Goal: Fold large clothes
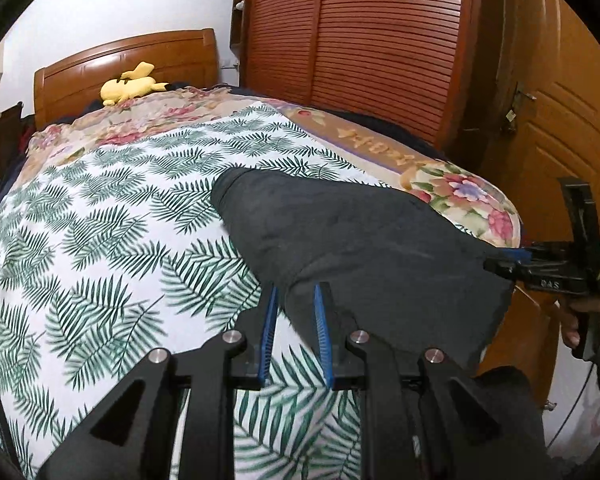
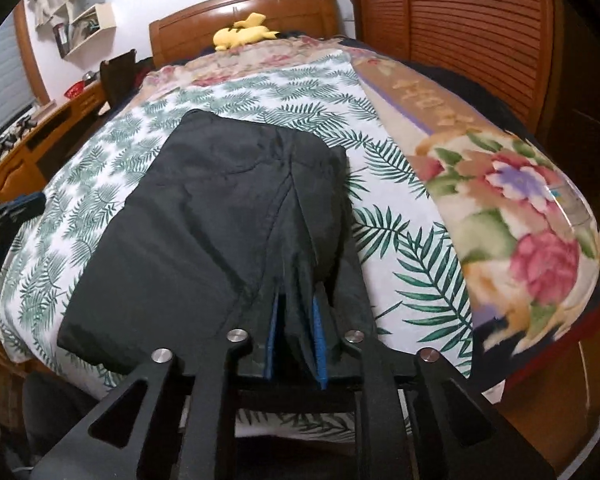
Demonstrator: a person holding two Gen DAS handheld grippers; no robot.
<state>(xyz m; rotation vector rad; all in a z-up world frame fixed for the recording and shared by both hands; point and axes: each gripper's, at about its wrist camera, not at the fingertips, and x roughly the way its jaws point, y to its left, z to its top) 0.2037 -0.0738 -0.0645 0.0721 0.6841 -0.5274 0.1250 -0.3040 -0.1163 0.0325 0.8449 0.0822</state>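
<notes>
A black garment (image 1: pixel 360 248) (image 2: pixel 204 220) lies folded into a long slab on the palm-leaf sheet (image 1: pixel 100 220) (image 2: pixel 400 208) of a bed. In the right wrist view my right gripper (image 2: pixel 298 300) is at the garment's near end. Its blue pads stand apart and a raised fold of the black cloth lies loosely between them. The left wrist view shows that gripper (image 1: pixel 508 260) at the garment's right edge, with a person's hand (image 1: pixel 572 328) on its handle. My left gripper (image 1: pixel 296 292) (image 2: pixel 24 204) hovers at the garment's other side. Its pads are a little apart and I see no cloth pinched.
A floral blanket (image 1: pixel 472 200) (image 2: pixel 520 220) covers the bed's right side. A yellow plush toy (image 1: pixel 132 84) (image 2: pixel 244 32) rests by the wooden headboard (image 2: pixel 240 4). A slatted wardrobe (image 1: pixel 360 40) and a door (image 1: pixel 560 120) stand to the right. A desk (image 2: pixel 40 128) stands to the left.
</notes>
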